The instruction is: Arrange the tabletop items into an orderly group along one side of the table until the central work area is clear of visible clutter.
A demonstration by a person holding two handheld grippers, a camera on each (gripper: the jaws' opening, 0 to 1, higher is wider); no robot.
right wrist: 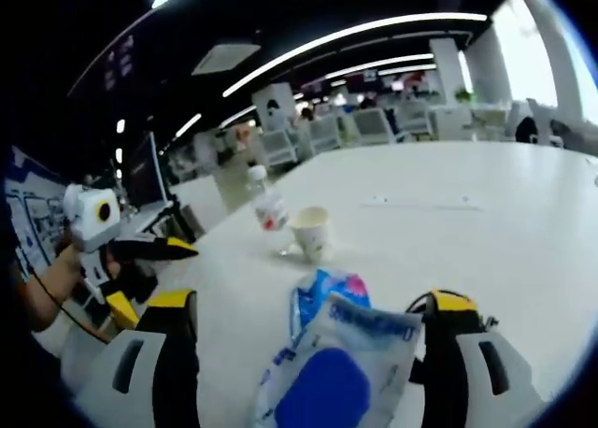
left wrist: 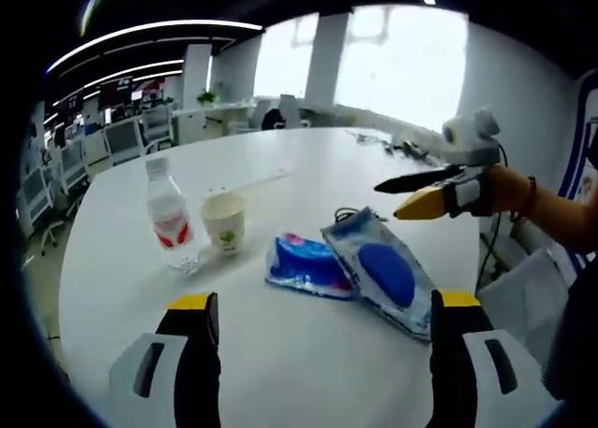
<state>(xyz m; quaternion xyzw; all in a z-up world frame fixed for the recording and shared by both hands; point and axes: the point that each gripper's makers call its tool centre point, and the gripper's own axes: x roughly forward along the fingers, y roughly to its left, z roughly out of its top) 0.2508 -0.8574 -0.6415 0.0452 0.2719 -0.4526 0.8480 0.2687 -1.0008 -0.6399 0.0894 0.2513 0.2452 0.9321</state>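
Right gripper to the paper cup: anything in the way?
Yes. In the right gripper view, two blue-and-white packets lie between the right gripper and the paper cup: the near packet sits between its open jaws, and the far packet lies just short of the cup. The water bottle stands beside the cup, not in line.

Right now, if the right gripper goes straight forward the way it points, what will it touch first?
Most likely the clear pouch with the blue oval, lying between the open jaws of the right gripper. The blue-and-pink packet lies just beyond it; the paper cup stands farther on. Depth is hard to judge.
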